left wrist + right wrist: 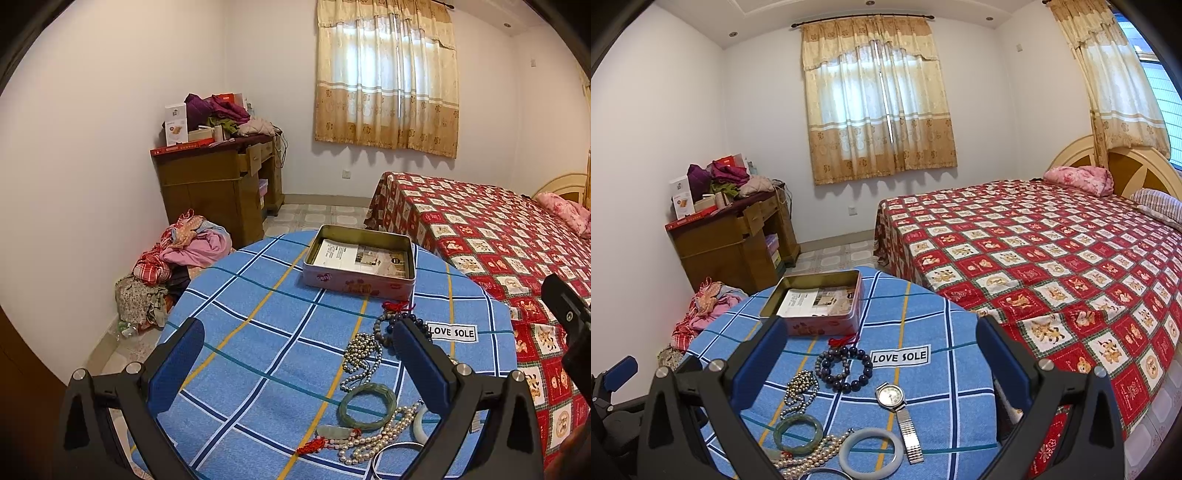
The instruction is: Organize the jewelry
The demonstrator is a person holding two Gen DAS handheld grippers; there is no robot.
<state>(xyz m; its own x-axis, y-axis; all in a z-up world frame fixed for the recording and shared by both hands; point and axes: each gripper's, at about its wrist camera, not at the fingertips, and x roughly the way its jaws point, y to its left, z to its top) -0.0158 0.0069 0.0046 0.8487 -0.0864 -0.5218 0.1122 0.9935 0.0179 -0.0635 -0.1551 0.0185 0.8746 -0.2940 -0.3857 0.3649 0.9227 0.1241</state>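
Both my grippers hang above the round table in its blue plaid cloth [923, 325] with nothing in them — my left gripper [295, 369] has its jaws spread wide, and my right gripper [882, 365] is spread just as wide.

I judge the step in hand to be the first pick, so I would take a single loose piece and carry it to the open rectangular pink tin [816, 306] at the far side of the table, which holds only a printed leaflet so far. The silver wristwatch with its metal stretch band [899, 417] lies apart from the rest — an easy start. I would close across the band, not the glass face.

The jewelry sits in a cluster at the near edge. The dark blue bead bracelet [844, 369] with a red tassel lies nearest the tin; the grey pearl strand [799, 391] is heaped beside it. The green jade bangle [798, 434] touches the white pearl necklace [812, 458], whose beads look likely to drag neighbours. The pale blue-white bangle [870, 452] lies flat beside the watch.
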